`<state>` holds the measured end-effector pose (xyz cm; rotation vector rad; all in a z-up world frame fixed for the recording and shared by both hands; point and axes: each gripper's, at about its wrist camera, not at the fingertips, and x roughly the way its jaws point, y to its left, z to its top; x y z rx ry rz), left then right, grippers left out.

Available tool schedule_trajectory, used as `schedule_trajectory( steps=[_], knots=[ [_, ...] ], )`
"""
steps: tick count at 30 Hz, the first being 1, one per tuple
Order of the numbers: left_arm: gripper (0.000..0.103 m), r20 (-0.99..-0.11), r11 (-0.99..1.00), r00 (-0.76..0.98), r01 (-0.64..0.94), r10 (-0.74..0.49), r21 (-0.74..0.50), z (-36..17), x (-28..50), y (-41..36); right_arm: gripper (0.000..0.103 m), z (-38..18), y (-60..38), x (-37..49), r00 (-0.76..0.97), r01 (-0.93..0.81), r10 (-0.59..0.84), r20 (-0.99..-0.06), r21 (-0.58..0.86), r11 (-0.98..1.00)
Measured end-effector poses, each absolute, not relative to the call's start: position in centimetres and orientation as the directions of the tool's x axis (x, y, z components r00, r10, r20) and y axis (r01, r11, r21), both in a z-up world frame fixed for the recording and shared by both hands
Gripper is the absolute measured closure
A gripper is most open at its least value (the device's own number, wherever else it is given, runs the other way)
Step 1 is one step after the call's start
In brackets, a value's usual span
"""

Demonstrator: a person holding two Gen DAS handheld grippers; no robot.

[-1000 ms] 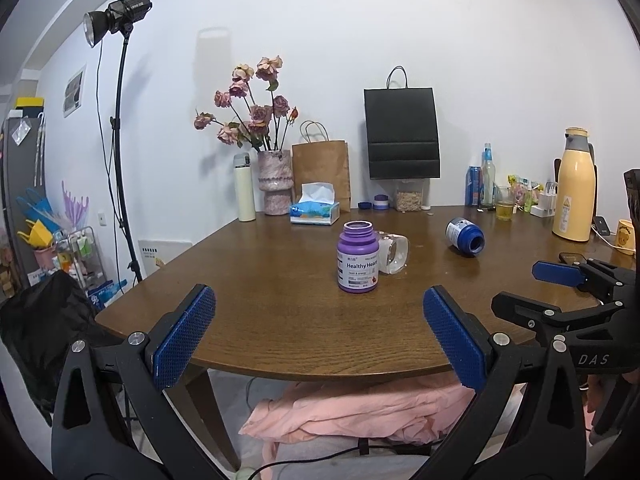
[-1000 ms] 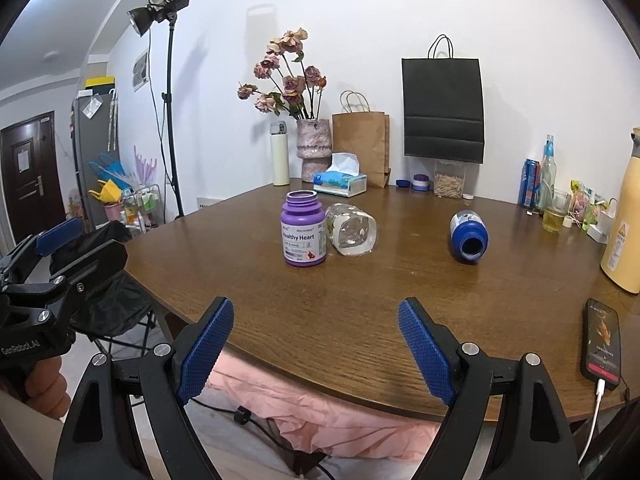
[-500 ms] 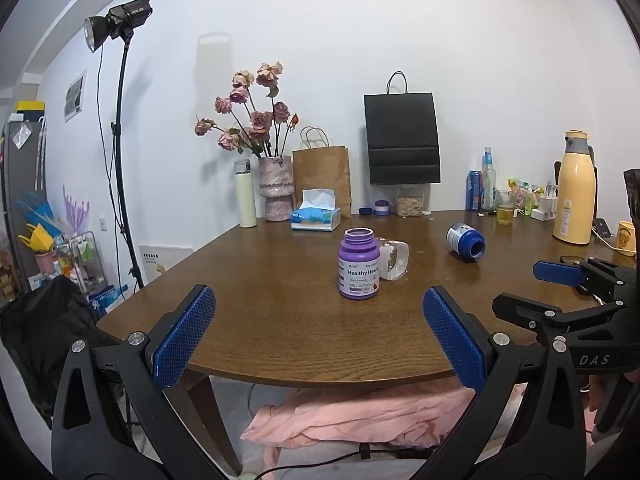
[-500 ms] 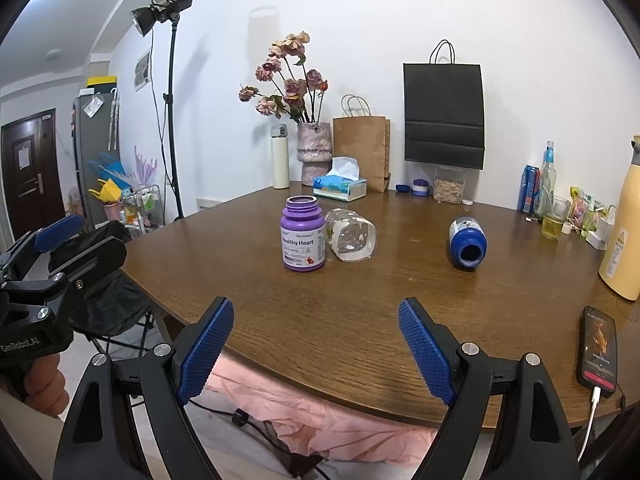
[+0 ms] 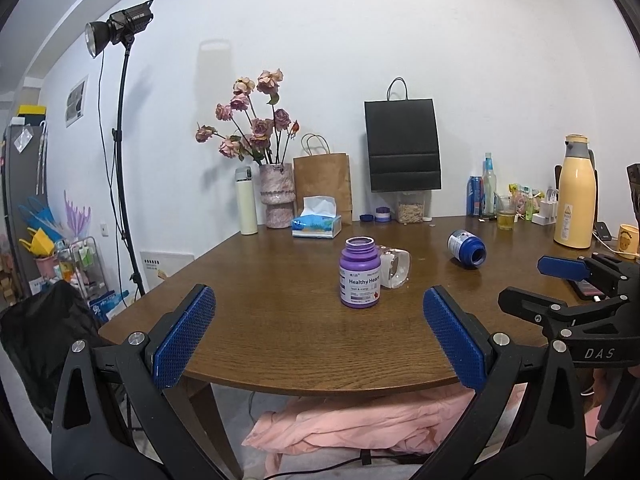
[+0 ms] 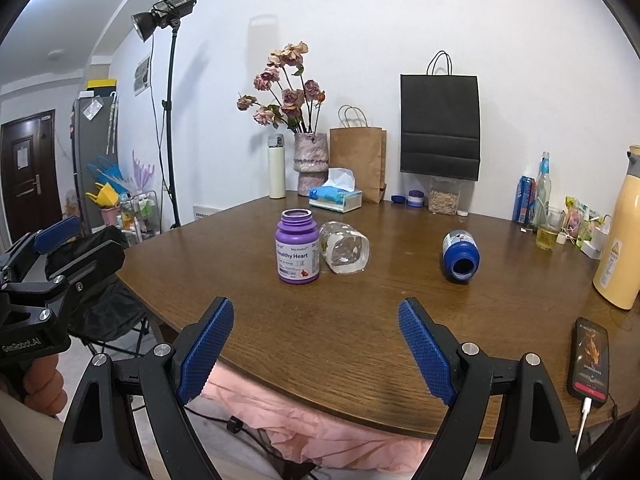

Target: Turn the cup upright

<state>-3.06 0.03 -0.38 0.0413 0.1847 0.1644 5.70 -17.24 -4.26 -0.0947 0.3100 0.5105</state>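
- desk (image 6: 360, 332): both views sit a bit further back from it than a second ago; approach to the cup not started.
- right gripper (image 6: 316, 344) and left gripper (image 5: 320, 340): spread wide, empty, at the near edge, same as before.
- purple bottle (image 6: 297, 251): upright, touching the cup at its 9 o'clock; blocks a left-side grasp.
- blue bottle (image 6: 461, 256): on its side, well apart at 3 o'clock.
- cup (image 6: 345, 248): clear, on its side, mouth toward the grippers.
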Motion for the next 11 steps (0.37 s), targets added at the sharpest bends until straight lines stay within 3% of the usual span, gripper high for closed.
schedule_trajectory(
  steps=[11],
  knots=[
    [0.0,-0.165,0.987,0.973,-0.156,0.162,0.048,-0.19,-3.18,-0.17,0.015,-3.56,-17.51,5.43,0.838,-0.489,0.464,-0.287,-0.018,0.872]
  ],
)
